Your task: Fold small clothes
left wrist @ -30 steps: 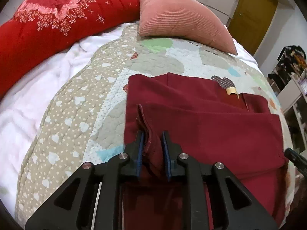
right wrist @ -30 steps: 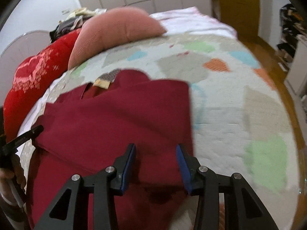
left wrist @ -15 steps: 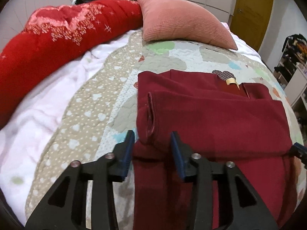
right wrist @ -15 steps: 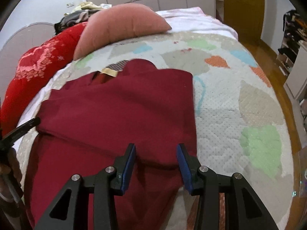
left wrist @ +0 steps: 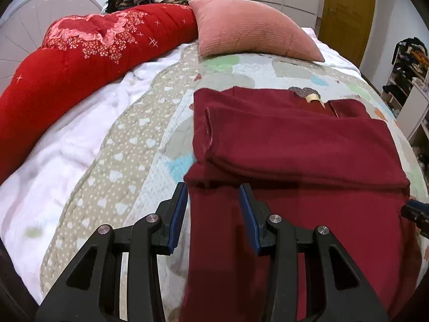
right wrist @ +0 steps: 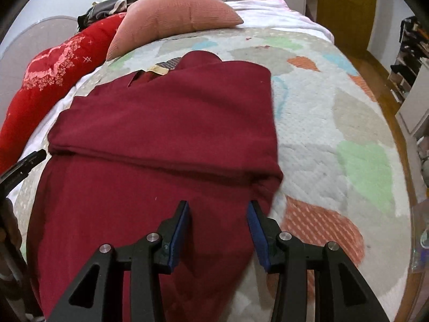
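Observation:
A dark red garment [left wrist: 295, 150] lies flat on the patterned quilt [left wrist: 128, 145], with its near part folded up over the middle; a tan label [left wrist: 312, 98] shows at its far edge. It also shows in the right wrist view [right wrist: 166, 134]. My left gripper [left wrist: 213, 196] is open and empty, above the garment's near left edge, just short of the fold. My right gripper [right wrist: 218, 209] is open and empty, above the garment's near right edge. The tip of the right gripper shows at the right edge of the left wrist view [left wrist: 417, 213].
A pink cushion [left wrist: 249, 29] and a long red bolster [left wrist: 88, 53] lie at the far side of the bed. A white blanket [left wrist: 67, 145] lies left of the quilt. A yellow door [left wrist: 346, 10] and shelves [left wrist: 410, 86] stand beyond the bed.
My left gripper let go of the folded cloth edge, opened and pulled back toward me. My right gripper stayed open and also pulled back. The fold now lies flat on the garment.

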`<state>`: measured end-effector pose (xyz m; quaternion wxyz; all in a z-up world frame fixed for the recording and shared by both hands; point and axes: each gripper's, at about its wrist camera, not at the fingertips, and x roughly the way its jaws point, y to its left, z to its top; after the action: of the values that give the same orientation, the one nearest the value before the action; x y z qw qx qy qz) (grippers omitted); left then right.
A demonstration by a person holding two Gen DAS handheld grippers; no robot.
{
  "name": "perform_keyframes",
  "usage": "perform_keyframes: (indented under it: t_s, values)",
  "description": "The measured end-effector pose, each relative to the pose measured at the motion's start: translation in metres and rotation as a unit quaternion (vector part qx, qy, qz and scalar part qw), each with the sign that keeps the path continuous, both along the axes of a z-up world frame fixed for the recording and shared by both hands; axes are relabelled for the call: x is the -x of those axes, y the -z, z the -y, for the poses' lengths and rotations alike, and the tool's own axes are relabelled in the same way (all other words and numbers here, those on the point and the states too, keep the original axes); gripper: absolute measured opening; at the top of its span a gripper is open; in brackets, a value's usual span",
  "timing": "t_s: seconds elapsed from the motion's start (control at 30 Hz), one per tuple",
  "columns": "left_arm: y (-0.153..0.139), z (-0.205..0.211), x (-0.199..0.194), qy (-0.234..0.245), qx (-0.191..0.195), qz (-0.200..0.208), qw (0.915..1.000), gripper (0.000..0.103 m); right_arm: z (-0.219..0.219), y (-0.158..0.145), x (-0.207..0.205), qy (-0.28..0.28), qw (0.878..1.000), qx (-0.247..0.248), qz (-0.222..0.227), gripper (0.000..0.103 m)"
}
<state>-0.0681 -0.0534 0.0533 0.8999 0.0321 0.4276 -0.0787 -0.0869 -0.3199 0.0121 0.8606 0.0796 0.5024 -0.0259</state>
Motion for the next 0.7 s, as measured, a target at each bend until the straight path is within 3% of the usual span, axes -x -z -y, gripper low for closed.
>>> perform_keyframes:
  t_s: [0.13, 0.27, 0.33, 0.4, 0.53, 0.7]
  values:
    - [0.002, -0.005, 0.017, 0.002, 0.012, -0.003, 0.9999, 0.039, -0.003, -0.01, 0.022, 0.005, 1.0, 0.0, 0.002, 0.047]
    - [0.011, -0.007, 0.038, 0.01, 0.015, -0.023, 0.9996, 0.039, -0.012, -0.01, 0.04, -0.012, 0.999, -0.035, 0.013, 0.048]
    - [0.016, -0.007, 0.049, 0.017, 0.003, -0.029, 0.9994, 0.039, -0.022, -0.001, 0.047, -0.036, 0.999, -0.015, -0.002, 0.048]
    - [0.019, -0.009, 0.06, 0.022, -0.008, -0.032, 0.9992, 0.039, -0.02, 0.008, 0.059, -0.026, 0.999, 0.042, -0.019, 0.048]
    - [0.025, -0.028, 0.08, 0.033, -0.001, -0.056, 0.9979, 0.039, 0.012, 0.004, 0.093, 0.031, 0.999, 0.006, -0.01, 0.048]
    - [0.025, -0.056, 0.103, 0.034, 0.035, -0.084, 0.9953, 0.039, 0.018, -0.01, 0.132, 0.038, 0.998, -0.048, 0.002, 0.048]
